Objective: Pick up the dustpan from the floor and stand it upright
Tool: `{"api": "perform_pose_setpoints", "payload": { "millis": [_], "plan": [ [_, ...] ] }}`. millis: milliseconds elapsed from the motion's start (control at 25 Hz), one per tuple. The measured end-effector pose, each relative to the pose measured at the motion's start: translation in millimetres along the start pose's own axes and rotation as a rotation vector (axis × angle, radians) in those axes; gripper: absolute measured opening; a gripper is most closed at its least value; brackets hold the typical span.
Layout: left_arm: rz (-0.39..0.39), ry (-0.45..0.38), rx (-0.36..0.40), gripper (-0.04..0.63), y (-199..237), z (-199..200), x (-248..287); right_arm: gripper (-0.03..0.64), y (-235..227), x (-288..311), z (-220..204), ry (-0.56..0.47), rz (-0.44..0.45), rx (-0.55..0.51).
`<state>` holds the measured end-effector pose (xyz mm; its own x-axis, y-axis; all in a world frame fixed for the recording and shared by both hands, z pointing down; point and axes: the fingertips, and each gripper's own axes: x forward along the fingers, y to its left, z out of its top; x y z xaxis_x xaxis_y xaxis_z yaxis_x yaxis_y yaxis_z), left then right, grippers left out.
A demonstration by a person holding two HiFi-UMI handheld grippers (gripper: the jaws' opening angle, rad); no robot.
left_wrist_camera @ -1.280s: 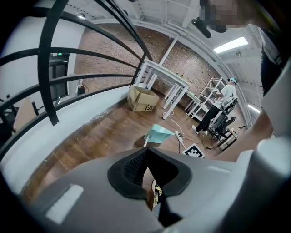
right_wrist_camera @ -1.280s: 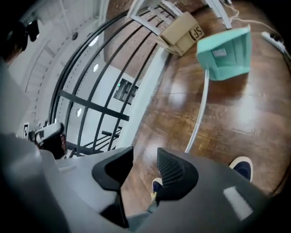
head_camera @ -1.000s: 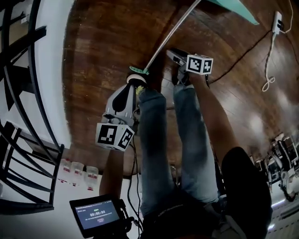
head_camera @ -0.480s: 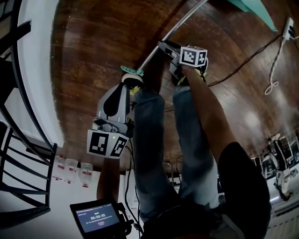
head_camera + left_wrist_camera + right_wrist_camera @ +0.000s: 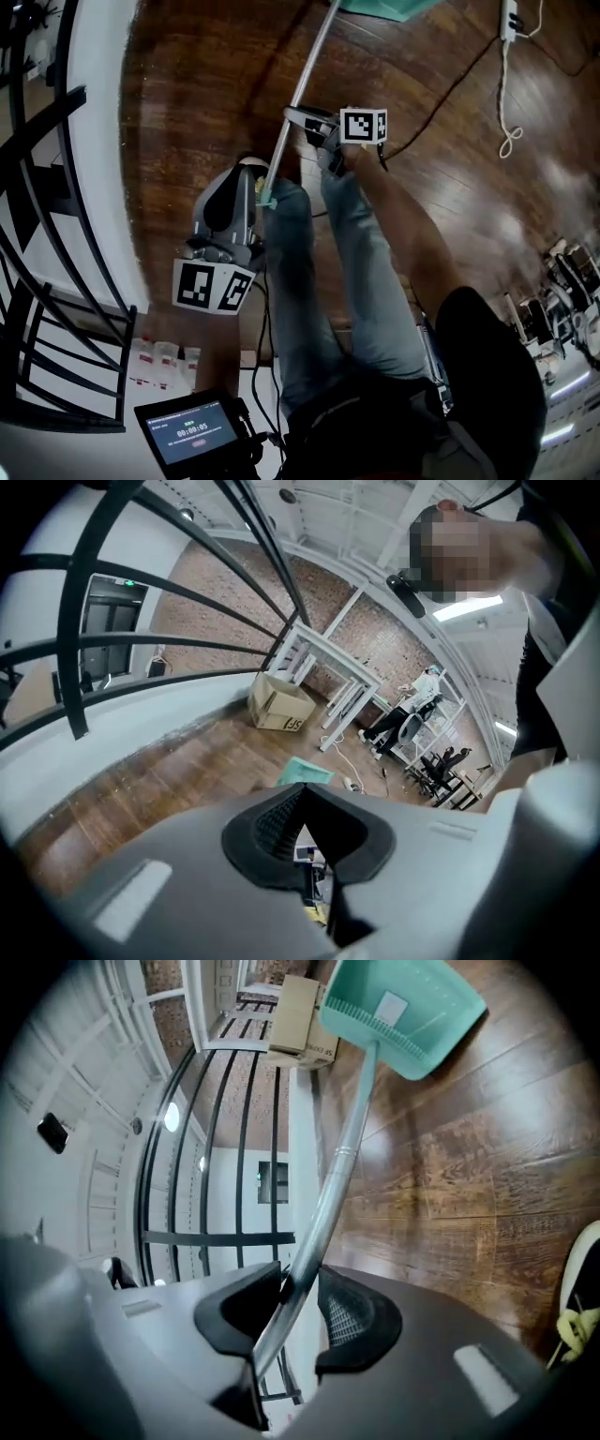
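The teal dustpan (image 5: 380, 7) is at the top edge of the head view, and its long metal handle (image 5: 300, 94) slants down to a green end cap (image 5: 267, 197). My right gripper (image 5: 292, 116) grips that handle partway along. In the right gripper view the handle (image 5: 342, 1157) runs up from between the pads of the right gripper (image 5: 298, 1283) to the dustpan (image 5: 403, 1012); the jaws are opening slightly but still pinch it. My left gripper (image 5: 247, 166) is beside the end cap. In the left gripper view the left gripper (image 5: 300, 794) has its tips together, nothing between them, with the dustpan (image 5: 305, 772) beyond.
A black stair railing (image 5: 56, 234) and white wall curve along the left. A power strip with its cable (image 5: 506, 23) lies on the wood floor at the upper right. A cardboard box (image 5: 279, 705) stands by white table legs. The person's legs and shoe (image 5: 581, 1288) are below the grippers.
Both grippers have risen. The handle has swung from a low slant to a steeper one, the dustpan has shifted left, and the green end cap now sits beside the left gripper.
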<state>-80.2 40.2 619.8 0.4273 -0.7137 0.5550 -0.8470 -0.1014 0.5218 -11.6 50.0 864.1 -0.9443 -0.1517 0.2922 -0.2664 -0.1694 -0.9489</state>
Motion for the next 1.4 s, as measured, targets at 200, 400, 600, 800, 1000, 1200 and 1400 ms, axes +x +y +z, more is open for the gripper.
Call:
{"api": "perform_pose_setpoints", "payload": {
  "millis": [200, 400, 600, 800, 1000, 1200, 1400],
  "plan": [
    [-0.059, -0.038, 0.013, 0.018, -40.4, 58.7, -7.0, 0.144, 69.6, -21.0, 14.0, -0.049, 0.067, 0.045],
    [-0.096, -0.062, 0.057, 0.019, -73.2, 100.3, -17.8, 0.155, 114.4, -38.5, 9.4, -0.042, 0.101, 0.139],
    [-0.096, -0.080, 0.083, 0.018, -95.4, 129.1, -27.9, 0.152, 141.3, -48.3, -12.2, 0.020, 0.093, 0.298],
    [-0.088, -0.097, 0.096, 0.018, -113.6, 152.4, -37.7, 0.149, 160.7, -49.9, -30.4, 0.044, 0.055, 0.529],
    [-0.095, -0.120, 0.105, 0.018, -124.5, 172.6, -38.1, 0.150, 155.4, -43.6, -43.7, 0.145, -0.001, 0.662],
    [-0.081, -0.152, 0.080, 0.018, -118.0, 188.3, -32.2, 0.175, 151.0, -26.6, -32.7, 0.214, -0.025, 0.712],
    [-0.056, -0.186, 0.083, 0.018, -112.0, 203.2, -37.8, 0.193, 150.9, -0.5, -18.9, 0.242, -0.069, 0.667]
  ]
}}
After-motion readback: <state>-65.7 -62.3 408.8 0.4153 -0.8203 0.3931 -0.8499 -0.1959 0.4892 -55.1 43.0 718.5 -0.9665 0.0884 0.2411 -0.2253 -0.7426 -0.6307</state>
